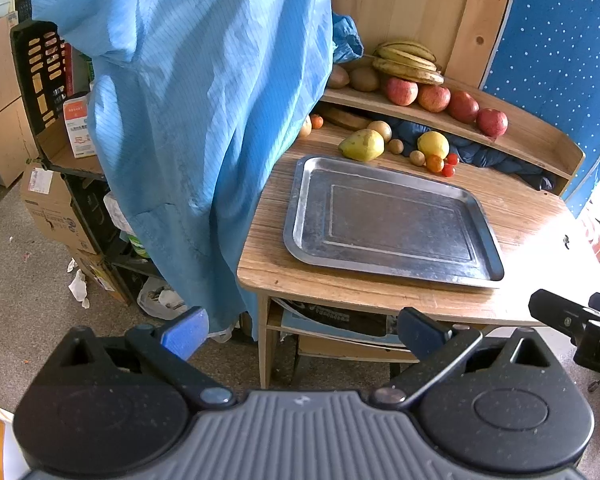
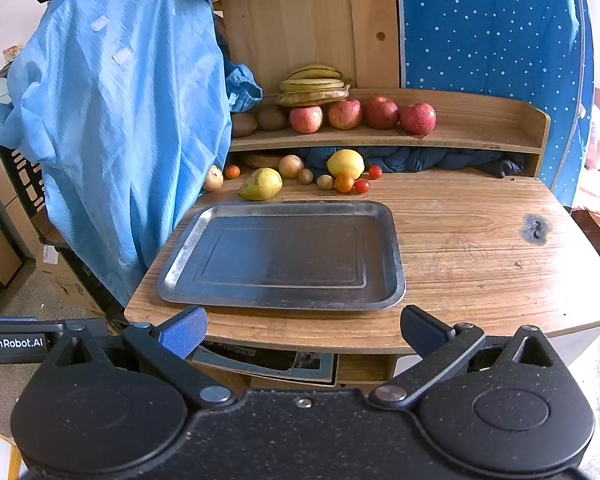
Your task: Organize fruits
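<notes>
An empty metal tray (image 1: 312, 196) (image 2: 188, 248) lies on the wooden table (image 1: 532, 216) (image 2: 480, 240). Behind it sit a pear (image 1: 362, 145) (image 2: 261, 184), a lemon (image 1: 433, 144) (image 2: 345, 163), small oranges, cherry tomatoes (image 2: 362, 186) and several small brown fruits. On the shelf (image 2: 480, 120) above rest bananas (image 1: 408, 62) (image 2: 314, 86), several red apples (image 1: 434, 98) (image 2: 380, 112) and kiwis (image 2: 272, 117). My left gripper (image 1: 304, 330) hangs open before the table's near-left corner, holding nothing. My right gripper (image 2: 302, 330) is open at the front edge, also holding nothing.
A blue garment (image 1: 204, 100) (image 2: 120, 120) hangs over the table's left side. Cardboard boxes (image 1: 52, 208) and black crates (image 1: 40, 68) stand on the floor to the left. A blue dotted panel (image 2: 488, 28) rises behind the shelf. Dark cloth (image 2: 440, 160) is stuffed under the shelf.
</notes>
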Available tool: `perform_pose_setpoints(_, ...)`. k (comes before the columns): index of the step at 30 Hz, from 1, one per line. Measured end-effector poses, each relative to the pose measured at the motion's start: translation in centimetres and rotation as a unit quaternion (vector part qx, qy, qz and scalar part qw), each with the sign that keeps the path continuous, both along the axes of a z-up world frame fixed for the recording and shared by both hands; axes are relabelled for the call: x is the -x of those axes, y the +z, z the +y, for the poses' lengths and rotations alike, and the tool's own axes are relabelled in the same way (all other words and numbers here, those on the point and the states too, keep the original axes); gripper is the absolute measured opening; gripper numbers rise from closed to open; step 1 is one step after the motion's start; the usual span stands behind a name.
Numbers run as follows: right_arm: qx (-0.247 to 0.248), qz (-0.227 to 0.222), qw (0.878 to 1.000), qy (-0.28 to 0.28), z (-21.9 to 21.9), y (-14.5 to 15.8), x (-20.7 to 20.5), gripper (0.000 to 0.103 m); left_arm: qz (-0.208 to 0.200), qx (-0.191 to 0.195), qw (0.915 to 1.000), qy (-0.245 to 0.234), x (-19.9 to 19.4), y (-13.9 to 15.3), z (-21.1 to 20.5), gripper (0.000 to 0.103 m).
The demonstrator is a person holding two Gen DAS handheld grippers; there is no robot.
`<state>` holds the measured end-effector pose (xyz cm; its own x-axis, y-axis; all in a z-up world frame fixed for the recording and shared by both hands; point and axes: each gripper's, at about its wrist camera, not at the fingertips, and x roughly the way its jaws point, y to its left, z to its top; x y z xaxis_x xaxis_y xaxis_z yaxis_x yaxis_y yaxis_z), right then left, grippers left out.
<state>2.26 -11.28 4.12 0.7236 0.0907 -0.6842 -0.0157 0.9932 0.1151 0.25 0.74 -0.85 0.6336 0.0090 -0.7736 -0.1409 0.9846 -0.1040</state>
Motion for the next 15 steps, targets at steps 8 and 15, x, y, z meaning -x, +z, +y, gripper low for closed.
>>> perform_pose_setpoints(8,0.001,0.004,1.0,-0.003,-0.1,0.0,-0.4,0.102,0.007,0.0,1.0,0.001,-1.0,-0.2,-0.2,0.103)
perform_pose_setpoints(15,0.002,0.007,1.0,-0.006,0.0,-0.1,-0.6,0.102,0.012,0.002,0.9999,-0.002,-1.3,-0.3,-0.2,0.103)
